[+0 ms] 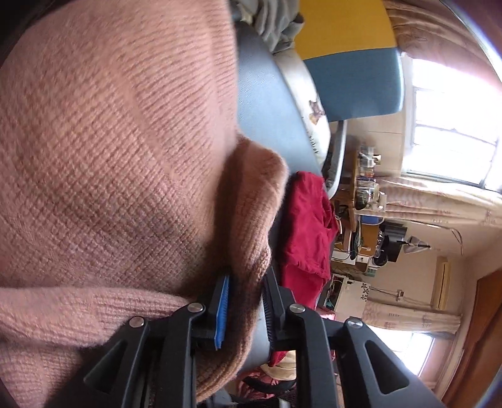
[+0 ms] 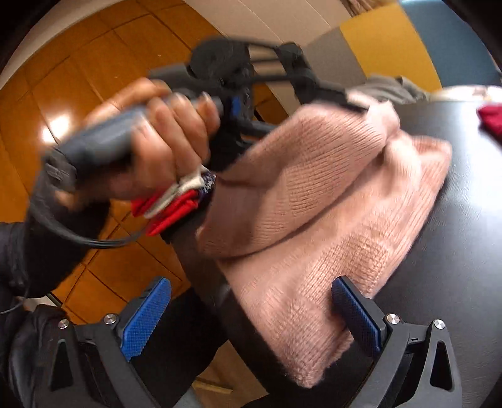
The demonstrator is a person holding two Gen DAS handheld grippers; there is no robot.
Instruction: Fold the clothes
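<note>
My left gripper is pinched onto a fold of the pink ribbed knit sweater, whose fabric runs between the blue pad and the black finger; the right wrist view shows the same tool gripped in a hand and lifting one layer over the rest. I judge that hold is there to carry that layer across as a fold.

My right gripper stands wide apart, its blue pads either side of the sweater's near edge where it hangs over the rim of the dark smooth table. It grips nothing; one pad touches the knit. I reckon it is placed to steady or catch that hem.

The sweater lies mostly on the table, doubled into at least two layers, partly draped off the near rim. How many folds remain I cannot settle.

A crumpled red garment lies farther along the table, apart from the sweater, and a grey cloth heap sits beyond. Motion blur smears the sweater's far edge.
</note>
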